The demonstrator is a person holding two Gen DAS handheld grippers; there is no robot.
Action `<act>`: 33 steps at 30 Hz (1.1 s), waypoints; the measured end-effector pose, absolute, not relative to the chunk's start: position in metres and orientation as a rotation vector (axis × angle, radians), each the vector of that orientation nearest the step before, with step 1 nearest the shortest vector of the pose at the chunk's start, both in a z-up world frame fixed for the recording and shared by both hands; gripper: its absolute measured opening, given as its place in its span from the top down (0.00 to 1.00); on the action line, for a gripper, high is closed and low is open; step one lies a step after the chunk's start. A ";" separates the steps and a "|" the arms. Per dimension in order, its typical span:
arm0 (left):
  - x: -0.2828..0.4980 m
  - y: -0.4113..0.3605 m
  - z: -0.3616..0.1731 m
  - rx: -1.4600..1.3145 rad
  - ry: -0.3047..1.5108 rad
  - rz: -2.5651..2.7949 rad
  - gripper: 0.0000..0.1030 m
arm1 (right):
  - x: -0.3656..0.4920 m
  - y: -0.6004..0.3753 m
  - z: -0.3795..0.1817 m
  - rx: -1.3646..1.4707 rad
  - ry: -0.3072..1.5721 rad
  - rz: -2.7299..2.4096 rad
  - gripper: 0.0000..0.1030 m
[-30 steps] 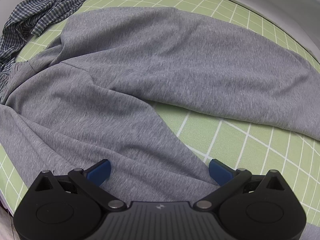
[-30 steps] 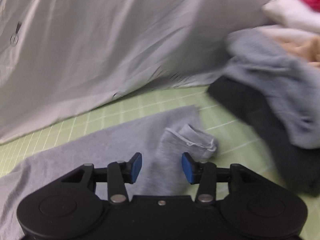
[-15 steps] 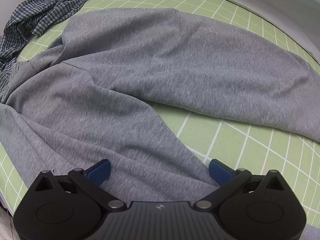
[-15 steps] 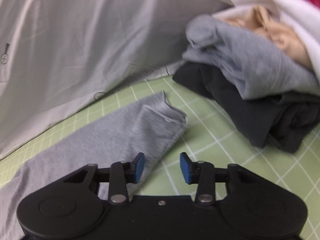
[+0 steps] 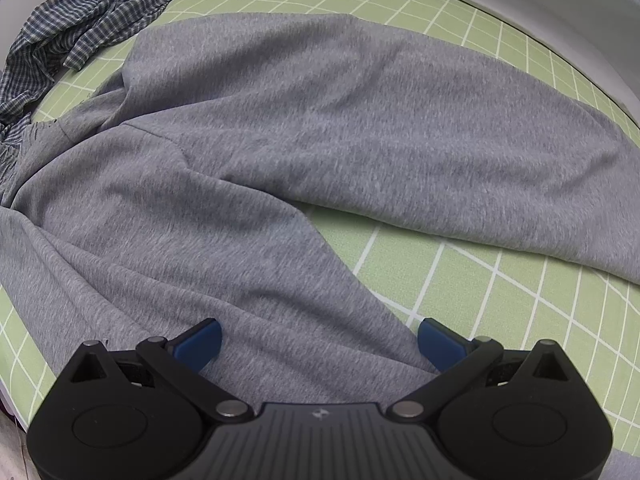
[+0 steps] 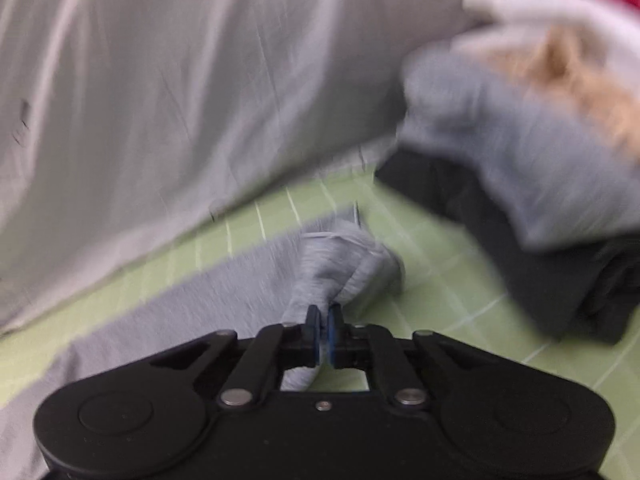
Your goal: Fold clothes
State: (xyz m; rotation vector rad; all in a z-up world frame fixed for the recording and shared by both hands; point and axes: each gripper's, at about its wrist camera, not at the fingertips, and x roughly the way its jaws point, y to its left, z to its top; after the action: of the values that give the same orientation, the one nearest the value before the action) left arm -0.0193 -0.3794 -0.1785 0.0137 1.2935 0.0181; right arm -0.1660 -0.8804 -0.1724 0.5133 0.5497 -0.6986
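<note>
Left wrist view: left gripper [image 5: 319, 338] points steeply down over the grey sweatpants [image 5: 304, 128], jaws spread wide, pinching nothing. One trouser leg runs between the blue pads [image 5: 200, 342]; I cannot tell whether the pads touch the cloth. The sweatpants lie spread on a green sheet with a white grid [image 5: 472, 276], their two legs parting in a V. A crumpled blue-checked garment [image 5: 92, 20] lies at the upper left, touching the sweatpants at the far left edge.

Right wrist view, blurred: right gripper [image 6: 324, 332] has just been closing and its jaws now stand pressed together, pinching a bunched fold of the grey sweatpants [image 6: 336, 264] near the leg's cuff. The rest of the leg trails off to the lower left on the green sheet [image 6: 436, 280]. To the right, near the cuff, a pile of clothes [image 6: 532, 184]: dark at the bottom, grey, tan, white and red above. A pale grey cloth [image 6: 192, 88] hangs behind
</note>
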 end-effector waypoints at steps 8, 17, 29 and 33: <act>-0.017 -0.379 -0.178 0.015 1.309 0.017 0.00 | -0.207 -0.866 -0.165 0.367 0.702 -0.821 0.97; -0.012 -0.379 -0.175 0.019 1.347 0.010 0.00 | -0.262 -0.869 -0.174 0.444 0.767 -0.817 0.97; -0.065 -0.367 -0.161 0.010 1.310 -0.107 0.00 | -0.328 -0.802 -0.187 0.440 0.878 -0.699 0.13; -0.078 -0.359 -0.162 0.012 1.308 -0.115 0.00 | -0.340 -0.799 -0.195 0.481 0.875 -0.699 0.28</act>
State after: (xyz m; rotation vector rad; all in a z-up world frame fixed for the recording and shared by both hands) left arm -0.0778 -0.3589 -0.1620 0.0125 1.3077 -0.1154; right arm -0.3397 -0.7994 -0.1948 0.4807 0.8752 -0.6991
